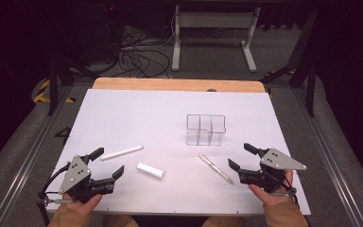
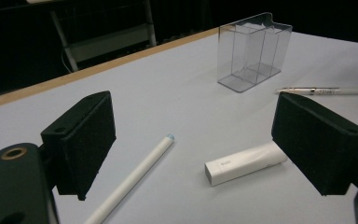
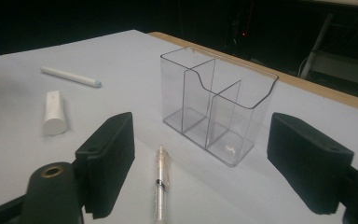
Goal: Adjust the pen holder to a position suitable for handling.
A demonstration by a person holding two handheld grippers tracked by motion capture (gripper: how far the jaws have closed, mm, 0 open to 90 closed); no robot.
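Counter: a white sheet (image 1: 170, 118) covers the counter; a strip of bare wood (image 1: 179, 84) shows along its far edge.
Room: dark around the counter; grey floor with a tangle of black cables (image 1: 137, 56) and a white stand frame (image 1: 215, 35) beyond the far edge.
Organizer: a clear plastic organizer (image 1: 205, 129) with inner dividers stands upright right of the middle of the sheet, nothing in its compartments.
Pen: a clear pen (image 1: 215, 168) lies flat near the organizer on the person's side, apart from it and just beside the right gripper.
White marker: a long white marker (image 1: 122, 152) with a pale blue tip lies flat on the left half.
White tube: a short white tube (image 1: 150, 170) lies flat beside the marker, not touching it.
Left gripper: the left gripper (image 1: 104, 163) is held low at the near left; fingers (image 2: 81, 140) wide apart, holding and touching nothing; marker and tube lie just ahead of them.
Right gripper: the right gripper (image 1: 242, 157) is held low at the near right; fingers (image 3: 109, 158) spread wide, gripping nothing; the pen lies on the sheet in line with the gap, untouched.
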